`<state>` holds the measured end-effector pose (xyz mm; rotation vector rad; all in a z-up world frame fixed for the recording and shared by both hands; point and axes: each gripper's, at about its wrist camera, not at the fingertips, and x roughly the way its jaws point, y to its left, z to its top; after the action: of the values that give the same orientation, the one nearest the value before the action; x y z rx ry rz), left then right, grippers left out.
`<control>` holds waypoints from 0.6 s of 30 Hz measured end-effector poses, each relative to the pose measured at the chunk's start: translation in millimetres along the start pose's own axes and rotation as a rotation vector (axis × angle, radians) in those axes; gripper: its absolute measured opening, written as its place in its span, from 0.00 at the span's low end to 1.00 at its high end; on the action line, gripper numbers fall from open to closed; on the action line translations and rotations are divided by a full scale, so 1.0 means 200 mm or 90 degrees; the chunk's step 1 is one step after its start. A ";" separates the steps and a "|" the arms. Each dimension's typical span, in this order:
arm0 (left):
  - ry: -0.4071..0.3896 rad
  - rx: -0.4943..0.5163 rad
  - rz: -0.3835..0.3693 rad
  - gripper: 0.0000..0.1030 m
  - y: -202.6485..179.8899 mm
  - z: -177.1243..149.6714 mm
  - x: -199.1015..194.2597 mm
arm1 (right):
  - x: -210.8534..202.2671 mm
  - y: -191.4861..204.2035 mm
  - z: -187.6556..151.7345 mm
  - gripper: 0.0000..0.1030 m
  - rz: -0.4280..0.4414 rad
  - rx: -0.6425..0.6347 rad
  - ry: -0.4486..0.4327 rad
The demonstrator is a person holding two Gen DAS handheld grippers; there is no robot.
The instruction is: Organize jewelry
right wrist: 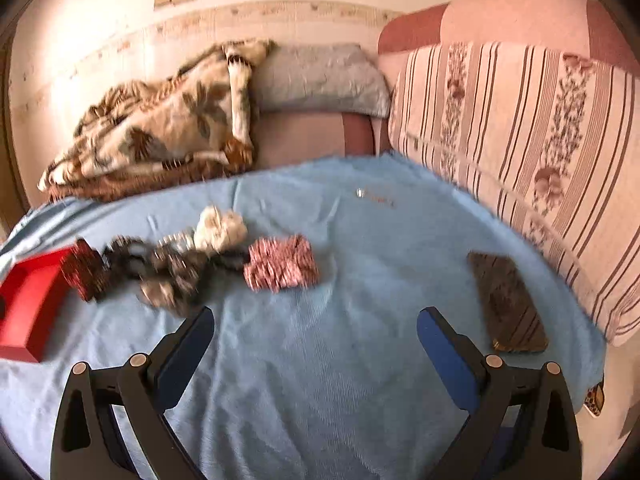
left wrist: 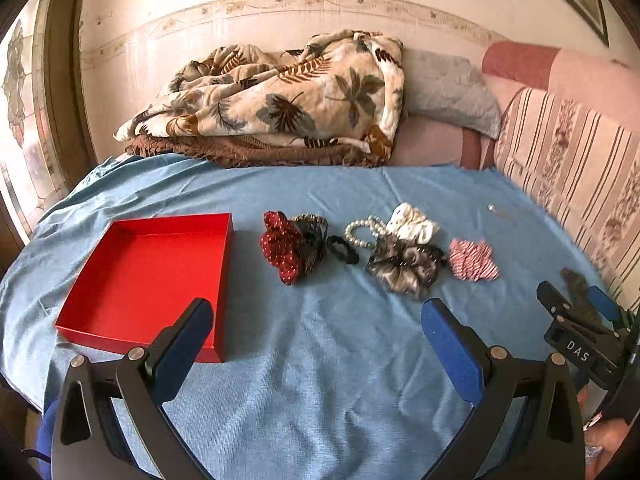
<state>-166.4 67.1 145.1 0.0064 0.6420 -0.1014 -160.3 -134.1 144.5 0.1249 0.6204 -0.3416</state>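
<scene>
An empty red box [left wrist: 148,276] lies on the blue cloth [left wrist: 320,380] at the left. Right of it lie a red dotted scrunchie [left wrist: 282,246], a black hair tie [left wrist: 343,249], a pearl bracelet [left wrist: 360,232], a white scrunchie [left wrist: 412,222], a grey scrunchie [left wrist: 404,266] and a red striped scrunchie [left wrist: 474,260]. A small silver piece [left wrist: 494,210] lies far right. My left gripper [left wrist: 316,320] is open and empty, short of the pile. My right gripper [right wrist: 316,328] is open and empty, near the striped scrunchie [right wrist: 282,264]; it also shows in the left wrist view [left wrist: 576,304].
A folded leaf-print blanket [left wrist: 280,100] and a grey pillow [left wrist: 448,88] lie at the back. A striped sofa cushion [right wrist: 540,152] runs along the right. A dark phone [right wrist: 506,304] lies on the cloth at the right.
</scene>
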 end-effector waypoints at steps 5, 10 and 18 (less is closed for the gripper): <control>0.005 0.017 0.041 1.00 0.01 0.04 -0.06 | -0.11 0.03 0.09 1.00 0.038 -0.004 -0.022; -0.035 -0.005 0.055 1.00 0.06 0.07 -0.16 | -0.20 0.08 0.14 1.00 0.042 -0.007 -0.045; -0.039 -0.029 0.079 1.00 0.13 0.10 -0.18 | -0.30 0.11 0.17 1.00 0.047 -0.007 -0.079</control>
<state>-181.3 96.1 181.4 -0.0002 0.5814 0.0327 -179.4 -104.8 208.3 0.1140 0.4933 -0.2724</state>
